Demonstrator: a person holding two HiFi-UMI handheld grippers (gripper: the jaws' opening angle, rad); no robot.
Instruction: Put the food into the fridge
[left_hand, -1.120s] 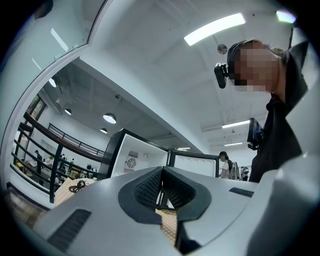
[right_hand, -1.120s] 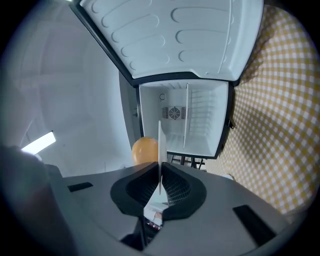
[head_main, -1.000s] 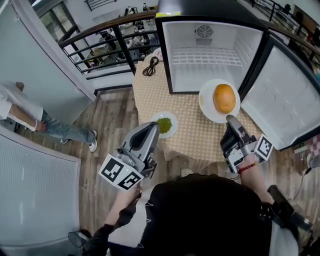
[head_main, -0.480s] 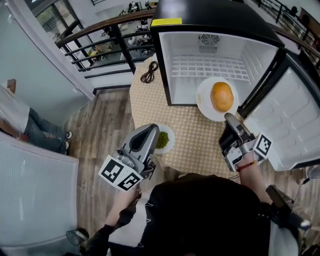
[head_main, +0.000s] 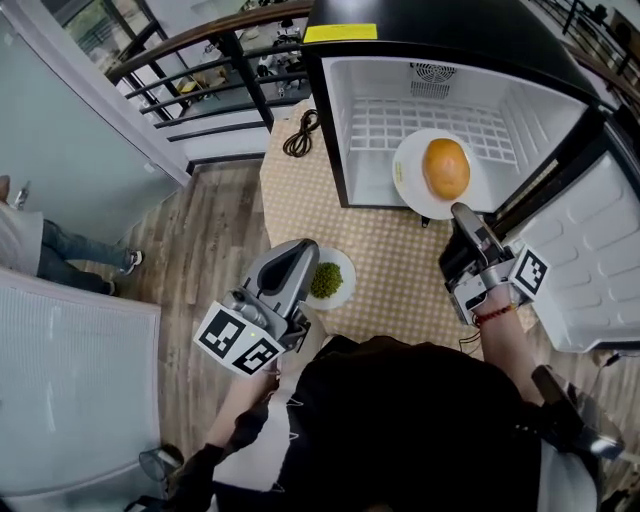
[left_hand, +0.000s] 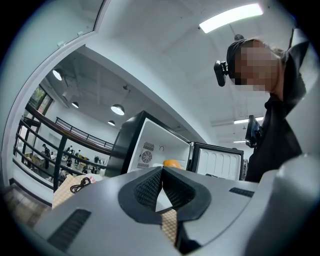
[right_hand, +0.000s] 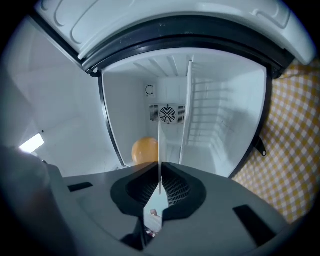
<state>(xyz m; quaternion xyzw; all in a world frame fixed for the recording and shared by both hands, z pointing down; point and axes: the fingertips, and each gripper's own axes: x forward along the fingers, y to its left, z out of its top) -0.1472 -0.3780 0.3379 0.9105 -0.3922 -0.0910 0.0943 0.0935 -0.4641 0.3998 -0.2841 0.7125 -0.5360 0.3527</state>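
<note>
I am pinching the near rim of the white plate (head_main: 408, 190) with the right hand-held gripper (head_main: 462, 212), its jaws pressed onto the thin edge. The plate is carrying the bun (head_main: 446, 167) and is lying mostly inside the open fridge (head_main: 370, 110), above its floor. The left hand-held gripper (head_main: 303, 247) is showing its jaws pressed together, just beside the small plate (head_main: 345, 264) of green food (head_main: 326, 280) on the counter (head_main: 400, 270); I cannot tell whether it is gripping that rim.
</note>
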